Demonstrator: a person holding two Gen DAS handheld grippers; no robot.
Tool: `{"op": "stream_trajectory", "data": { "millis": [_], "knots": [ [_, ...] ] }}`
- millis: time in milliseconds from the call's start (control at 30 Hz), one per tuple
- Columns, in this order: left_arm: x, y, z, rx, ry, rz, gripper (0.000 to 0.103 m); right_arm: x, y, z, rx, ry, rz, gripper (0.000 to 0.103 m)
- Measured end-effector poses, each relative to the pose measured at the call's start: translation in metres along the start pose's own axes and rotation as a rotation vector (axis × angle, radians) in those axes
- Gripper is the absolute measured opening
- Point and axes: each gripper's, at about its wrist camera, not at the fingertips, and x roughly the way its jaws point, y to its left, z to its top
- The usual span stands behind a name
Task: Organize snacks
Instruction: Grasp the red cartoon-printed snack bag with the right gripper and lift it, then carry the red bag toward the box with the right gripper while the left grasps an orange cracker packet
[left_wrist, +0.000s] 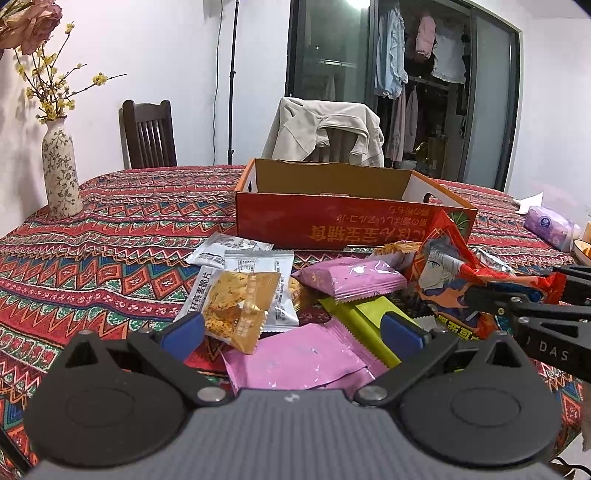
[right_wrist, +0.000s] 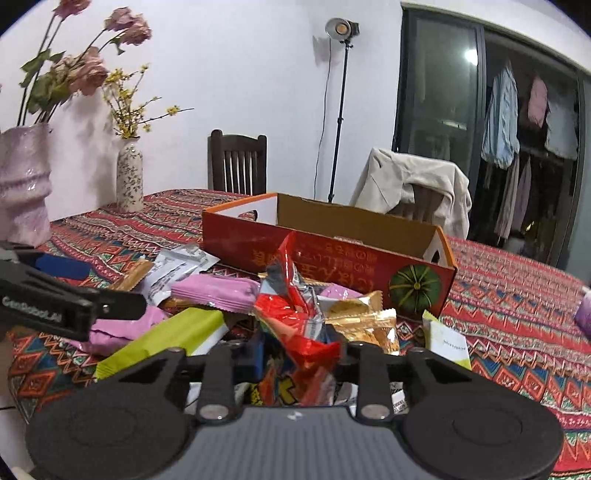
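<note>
A heap of snack packets lies on the patterned tablecloth in front of an open red cardboard box (left_wrist: 332, 221) (right_wrist: 332, 258). My right gripper (right_wrist: 299, 354) is shut on a crumpled red packet with a cartoon face (right_wrist: 291, 314) (left_wrist: 447, 273); in the left wrist view this gripper (left_wrist: 517, 286) reaches in from the right edge. My left gripper (left_wrist: 291, 332) is open over the pile, above a pink packet (left_wrist: 295, 358), with a gold packet (left_wrist: 240, 306) by its left pad and a green bar (left_wrist: 365, 317) by its right. Seen from the right wrist, the left gripper (right_wrist: 96, 288) enters from the left.
A flowered vase (left_wrist: 59, 166) and a pink vase (right_wrist: 22, 192) stand on the table's left side. A purple tissue pack (left_wrist: 550, 227) lies at the right. Behind the table are a dark wooden chair (left_wrist: 147, 133), a chair draped with a beige jacket (left_wrist: 328, 133), and a light stand (right_wrist: 341, 110).
</note>
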Motion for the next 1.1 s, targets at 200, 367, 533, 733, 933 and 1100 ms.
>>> {"op": "stream_trajectory", "data": {
  "millis": [200,367,533,733,933,1100],
  "knots": [
    [0.002,0.004,0.001,-0.006,0.023,0.019,0.103,-0.015,-0.004,0.003,0.065,-0.072,-0.016,0.021],
    [0.006,0.008,0.002,-0.017,0.037,0.034,0.103,-0.025,-0.016,0.008,0.120,-0.131,-0.050,0.021],
    [0.013,0.015,0.009,-0.024,0.047,0.079,0.103,-0.029,-0.026,0.014,0.162,-0.166,-0.068,0.021],
    [0.033,0.020,0.019,-0.005,0.091,0.143,0.103,-0.027,-0.029,0.018,0.169,-0.175,-0.077,0.021],
    [0.055,0.026,0.026,-0.017,0.123,0.134,0.103,-0.022,-0.026,0.013,0.178,-0.155,-0.064,0.021],
    [0.058,0.040,0.023,-0.098,0.162,0.084,0.082,-0.020,-0.026,0.011,0.180,-0.148,-0.062,0.022]
  ]
}}
